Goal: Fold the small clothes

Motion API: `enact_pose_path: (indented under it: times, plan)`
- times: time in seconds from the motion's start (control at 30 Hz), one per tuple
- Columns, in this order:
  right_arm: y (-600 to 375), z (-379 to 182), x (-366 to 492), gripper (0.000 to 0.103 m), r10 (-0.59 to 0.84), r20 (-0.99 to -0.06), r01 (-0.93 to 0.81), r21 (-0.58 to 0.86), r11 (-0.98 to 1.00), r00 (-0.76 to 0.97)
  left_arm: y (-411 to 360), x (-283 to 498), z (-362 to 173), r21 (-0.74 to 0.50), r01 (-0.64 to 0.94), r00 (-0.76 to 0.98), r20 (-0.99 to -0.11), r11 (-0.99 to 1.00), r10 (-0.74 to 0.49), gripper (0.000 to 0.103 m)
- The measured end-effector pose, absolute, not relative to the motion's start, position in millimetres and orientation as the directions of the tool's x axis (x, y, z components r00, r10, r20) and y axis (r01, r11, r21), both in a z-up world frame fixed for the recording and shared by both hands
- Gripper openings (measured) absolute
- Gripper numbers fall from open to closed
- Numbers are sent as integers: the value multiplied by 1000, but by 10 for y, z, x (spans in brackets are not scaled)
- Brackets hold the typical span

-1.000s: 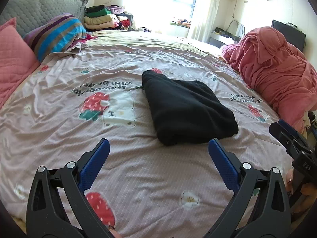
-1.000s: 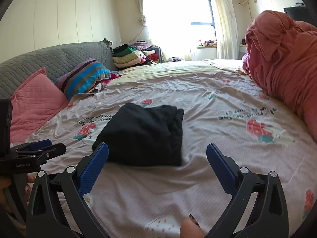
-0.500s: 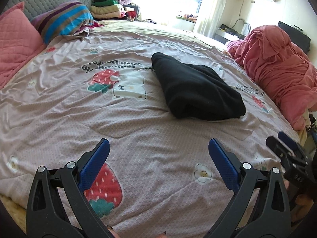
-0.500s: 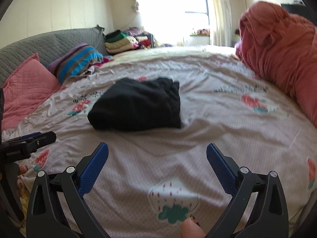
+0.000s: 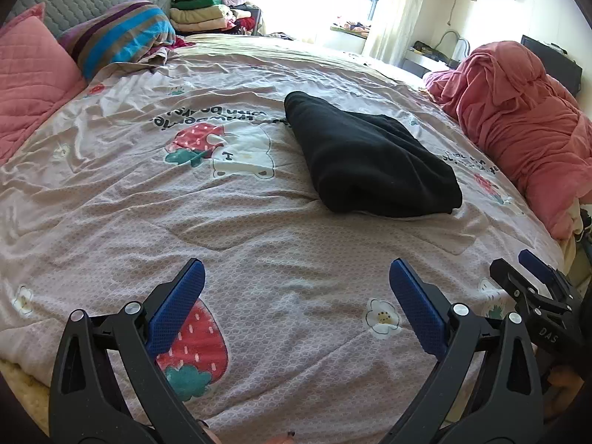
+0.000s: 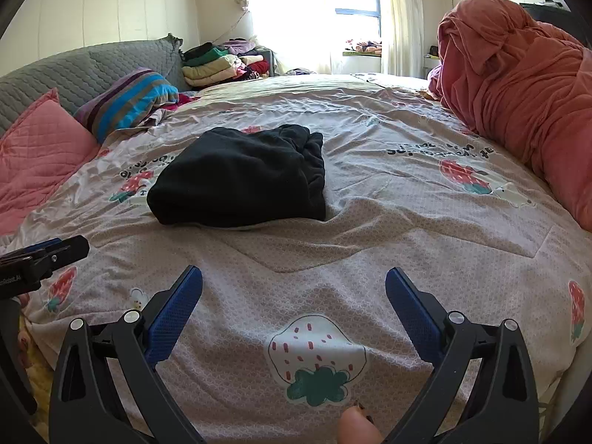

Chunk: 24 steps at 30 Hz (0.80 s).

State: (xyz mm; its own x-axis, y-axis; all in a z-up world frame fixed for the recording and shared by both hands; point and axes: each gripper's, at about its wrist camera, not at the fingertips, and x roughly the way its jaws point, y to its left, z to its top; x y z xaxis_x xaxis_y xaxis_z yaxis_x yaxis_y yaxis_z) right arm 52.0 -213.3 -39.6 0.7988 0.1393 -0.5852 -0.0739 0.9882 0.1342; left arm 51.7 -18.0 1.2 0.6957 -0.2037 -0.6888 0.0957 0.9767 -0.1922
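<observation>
The left gripper (image 5: 294,281) hung above the near part of the bedspread (image 5: 240,229), its blue-padded jaws spread wide with nothing between them. The right gripper (image 6: 294,285) hung the same way, jaws wide and empty, over a strawberry print at 6 o'clock of its own view. Neither touched the cloth.

The black garment (image 5: 373,162), folded into a thick wedge, lay on the bedspread well apart from both grippers: at about 1 o'clock from the left gripper, and at about 11 o'clock from the right gripper (image 6: 240,177). A pale edge showed under its near side in both views.

From the left wrist, the right gripper's dark body (image 5: 536,299) showed at 4 o'clock near the frame edge. From the right wrist, the left gripper's tip (image 6: 44,255) showed at 9 o'clock.

A heaped red blanket (image 5: 518,118) lay along the bed at 2 o'clock in the left view, just beside the garment's far end but apart from it. A pink quilted pillow (image 5: 29,81) and a striped pillow (image 5: 122,37) sat at 10 and 11 o'clock against a grey headboard (image 6: 74,70). A stack of folded clothes (image 6: 218,63) stood beyond the striped pillow, at 11 o'clock in the right view. A fingertip (image 6: 357,427) showed at 6 o'clock.
</observation>
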Motion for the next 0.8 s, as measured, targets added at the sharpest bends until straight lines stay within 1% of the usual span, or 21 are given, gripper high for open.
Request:
enact_pose_path:
  times: [0.8]
  plan:
    - [-2100,-421,521,99,144,-605,-77,136,988,783,-160,513,-22,-169,78,684,-708,983,-176,94]
